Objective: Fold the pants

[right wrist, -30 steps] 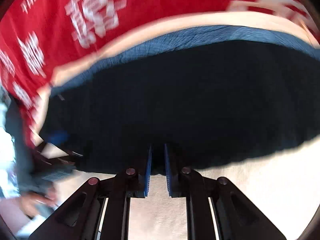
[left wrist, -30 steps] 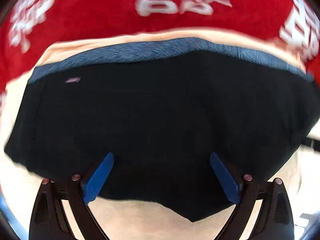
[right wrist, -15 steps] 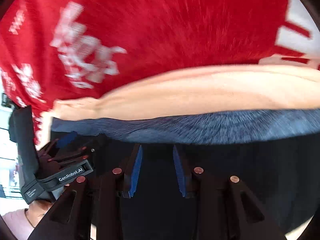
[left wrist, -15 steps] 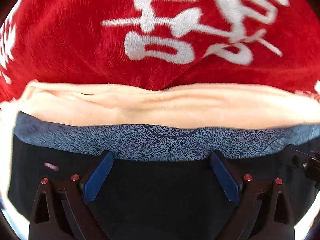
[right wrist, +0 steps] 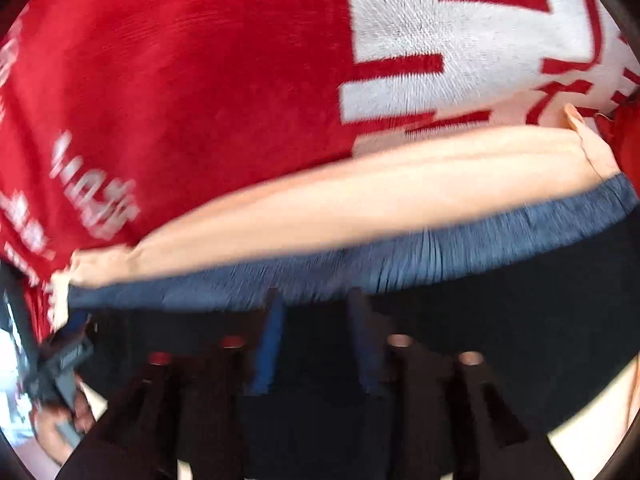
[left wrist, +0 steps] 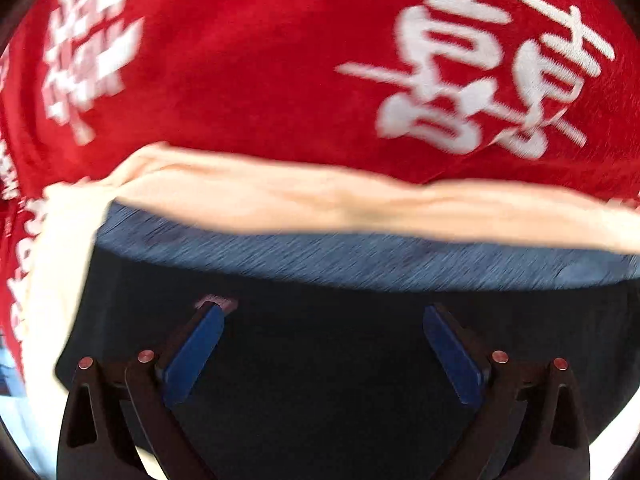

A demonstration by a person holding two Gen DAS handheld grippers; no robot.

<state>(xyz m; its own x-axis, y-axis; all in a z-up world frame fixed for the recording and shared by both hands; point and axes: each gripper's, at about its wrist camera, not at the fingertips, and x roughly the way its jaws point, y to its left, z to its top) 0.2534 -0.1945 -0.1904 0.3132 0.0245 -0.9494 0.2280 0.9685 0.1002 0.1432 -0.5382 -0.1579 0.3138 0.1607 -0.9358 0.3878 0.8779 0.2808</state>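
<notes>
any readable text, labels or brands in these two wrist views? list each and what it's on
"囍" (double happiness), large white character: on the red cloth, right side of the left wrist view.
Other white characters on that cloth, both views: cropped or blurred, unreadable.
Small pale tag on the black pants: too blurred to read.
Marking on the left gripper body, right wrist view: motion-blurred, unreadable.
Blue waistband, beige cloth: no text visible.

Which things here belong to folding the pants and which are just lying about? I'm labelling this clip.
Part of the job:
- dark pants with blue waistband
- left tongs, open, empty
- right tongs, just been opening, nothing pinched

Just there:
- red blanket with white characters
- cream cloth under the pants
</notes>
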